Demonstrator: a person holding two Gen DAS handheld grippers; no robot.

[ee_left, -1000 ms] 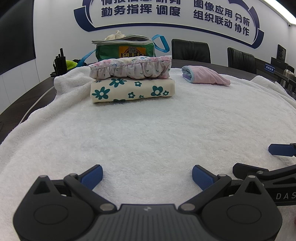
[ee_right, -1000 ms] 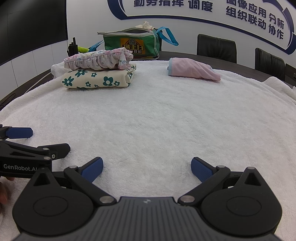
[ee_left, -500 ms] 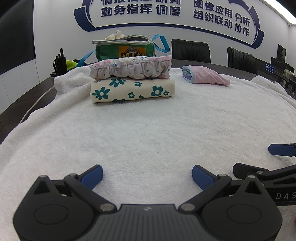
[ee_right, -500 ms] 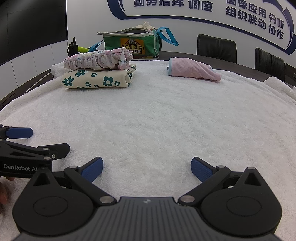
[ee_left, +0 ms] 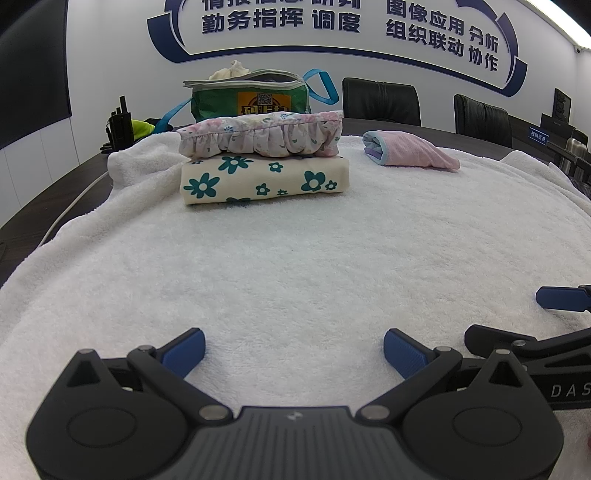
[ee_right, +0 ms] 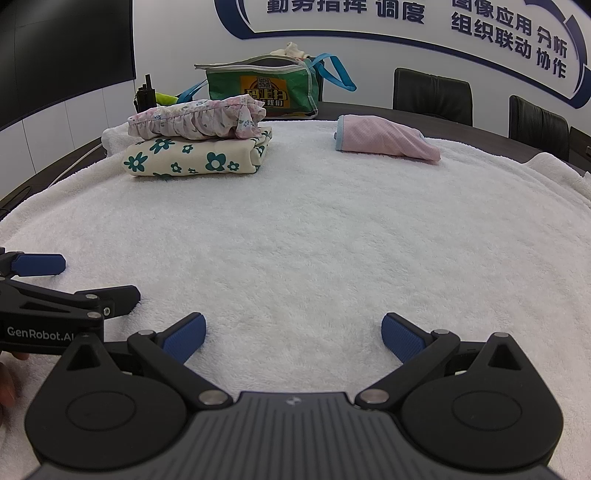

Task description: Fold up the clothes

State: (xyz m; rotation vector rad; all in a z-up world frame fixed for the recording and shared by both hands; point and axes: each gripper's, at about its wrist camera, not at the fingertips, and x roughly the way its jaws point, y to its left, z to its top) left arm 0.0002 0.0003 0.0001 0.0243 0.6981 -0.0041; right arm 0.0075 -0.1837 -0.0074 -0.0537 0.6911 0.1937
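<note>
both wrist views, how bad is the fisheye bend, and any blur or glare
Left wrist view: the white towel bulges like a dome, the wall lettering arcs, and a ceiling light glares at top right. Right wrist view: same bulge, even light, folded stack sharp, no motion blur.

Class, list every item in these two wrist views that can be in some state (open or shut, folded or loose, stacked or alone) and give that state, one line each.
left gripper: open, empty
right gripper: open, empty
green-flower garment: folded, bottom of stack
pink ruffled garment: folded, on top
pink mesh garment: folded, lying alone
green bag: open, cloth poking out
white towel: spread flat
</note>
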